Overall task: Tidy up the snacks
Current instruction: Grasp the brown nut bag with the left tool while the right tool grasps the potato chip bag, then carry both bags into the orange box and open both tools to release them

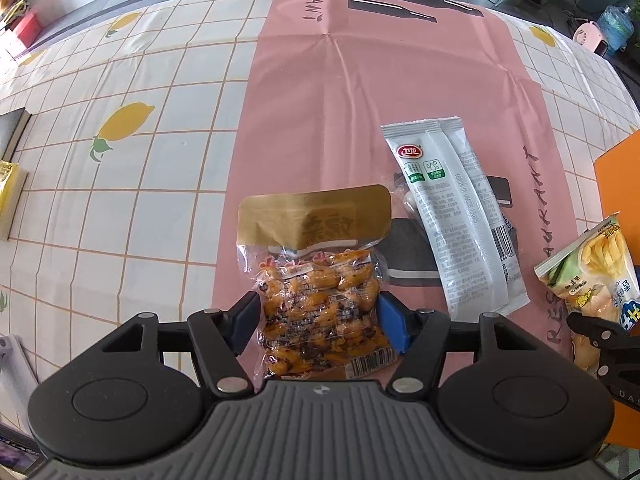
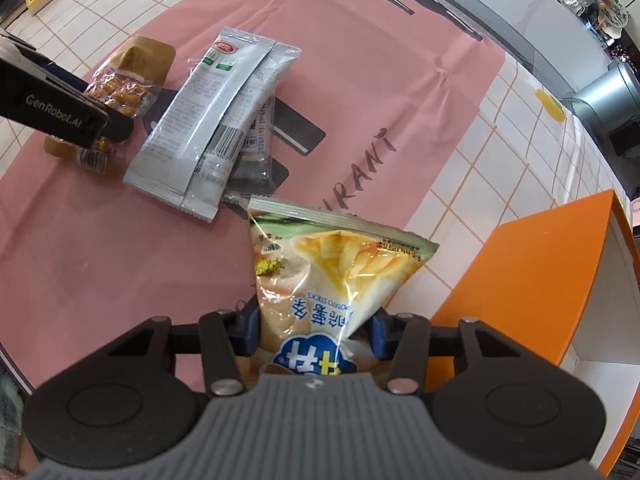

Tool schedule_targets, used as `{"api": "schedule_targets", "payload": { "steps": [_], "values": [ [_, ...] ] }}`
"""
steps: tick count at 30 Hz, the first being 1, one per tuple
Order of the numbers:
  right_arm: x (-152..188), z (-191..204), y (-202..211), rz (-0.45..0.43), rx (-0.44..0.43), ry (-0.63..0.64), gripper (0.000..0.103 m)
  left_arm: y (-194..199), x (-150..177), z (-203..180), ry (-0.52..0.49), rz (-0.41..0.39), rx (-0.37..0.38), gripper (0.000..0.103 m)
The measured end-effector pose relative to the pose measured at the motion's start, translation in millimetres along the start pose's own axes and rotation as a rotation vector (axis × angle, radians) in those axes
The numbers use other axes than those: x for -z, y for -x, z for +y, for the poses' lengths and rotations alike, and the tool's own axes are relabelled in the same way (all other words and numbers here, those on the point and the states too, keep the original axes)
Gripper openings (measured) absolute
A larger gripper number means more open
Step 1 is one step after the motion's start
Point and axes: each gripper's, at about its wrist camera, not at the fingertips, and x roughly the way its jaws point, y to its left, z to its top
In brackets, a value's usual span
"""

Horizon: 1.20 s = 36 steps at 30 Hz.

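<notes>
**Mia:** What does the left gripper [image 1: 318, 322] have?

**Ben:** It squeezes a clear snack bag with a gold top [image 1: 320, 280]. The blue pads press both sides of the bag. The bag lies flat on the pink mat [image 1: 304, 92]. Its bottom end is hidden under the gripper's grey body, so only part of the barcode shows.

**Mia:** What is inside the bag?

**Ben:** Small orange and brown pieces in little wrappers. The words on them are too tiny to read.

**Mia:** And the right gripper [image 2: 316, 334]?

**Ben:** It is clamped on a potato sticks bag [image 2: 332, 272]. The bag is upside down to the camera, and its lower part is hidden by the gripper. From the left camera only a slice of it shows at the right edge.

**Mia:** What lies between the two bags?

**Ben:** White stick packs [image 2: 204, 116], stacked one over another on the mat. A third, greyer pack [image 2: 256, 156] peeks out from below them, mostly covered. It is hard to tell what it is.

**Mia:** What is that orange thing?

**Ben:** An orange box [image 2: 532, 276] with white inside, just right of the potato sticks bag. It is cut off by the edge, so its bottom cannot be seen.

**Mia:** And under the mat?

**Ben:** A checked cloth with lemons [image 1: 124, 120]. Books [image 1: 10, 168] sit at its far left, cut off too.
</notes>
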Motion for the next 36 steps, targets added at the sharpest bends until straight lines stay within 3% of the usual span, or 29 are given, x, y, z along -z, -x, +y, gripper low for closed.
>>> {"api": "schedule_targets", "payload": {
  "steps": [17,29,36],
  "values": [
    [14,24,52,-0.067,-0.023,-0.020,0.043,66,39,-1,-0.054,-0.065,0.053,0.070],
    [43,33,109,-0.163,-0.047,-0.047,0.043,135,63,-40,-0.149,-0.173,0.103,0.070],
    [70,17,143,-0.223,-0.031,-0.091,0.043,172,74,-83,-0.231,-0.236,0.131,0.070]
  ]
}}
